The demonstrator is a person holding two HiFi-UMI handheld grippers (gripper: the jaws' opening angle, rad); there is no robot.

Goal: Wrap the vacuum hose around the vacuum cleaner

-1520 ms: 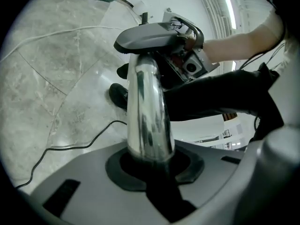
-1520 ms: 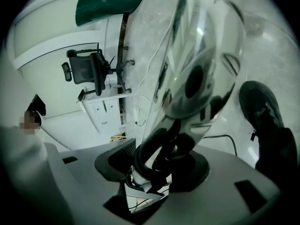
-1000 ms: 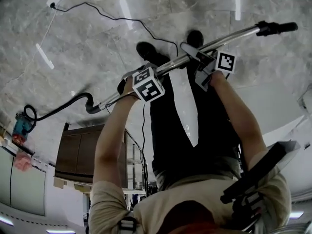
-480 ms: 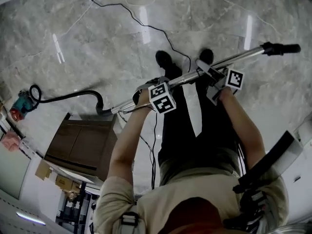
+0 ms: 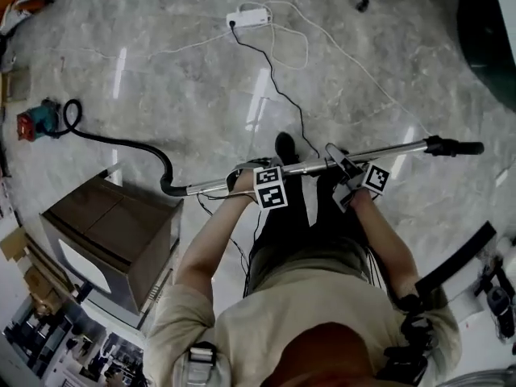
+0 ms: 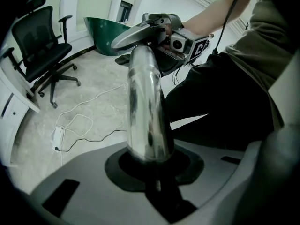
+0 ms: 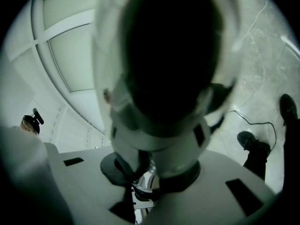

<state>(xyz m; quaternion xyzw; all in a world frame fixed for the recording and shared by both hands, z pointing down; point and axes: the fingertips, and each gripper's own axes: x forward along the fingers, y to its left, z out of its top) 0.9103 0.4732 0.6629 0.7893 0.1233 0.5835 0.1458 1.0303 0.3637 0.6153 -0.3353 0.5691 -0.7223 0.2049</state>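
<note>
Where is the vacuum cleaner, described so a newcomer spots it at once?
Start at the brown cabinet at the head view's lower left, then follow the black hose beside it up and to the left. It ends at the vacuum cleaner, small, teal and red, unlike the white power strip at the top.

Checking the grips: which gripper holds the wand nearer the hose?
The left gripper: it clamps the wand toward the bend where the hose joins. The right gripper, jaws just closed on the wand, sits further toward the handle.
</note>
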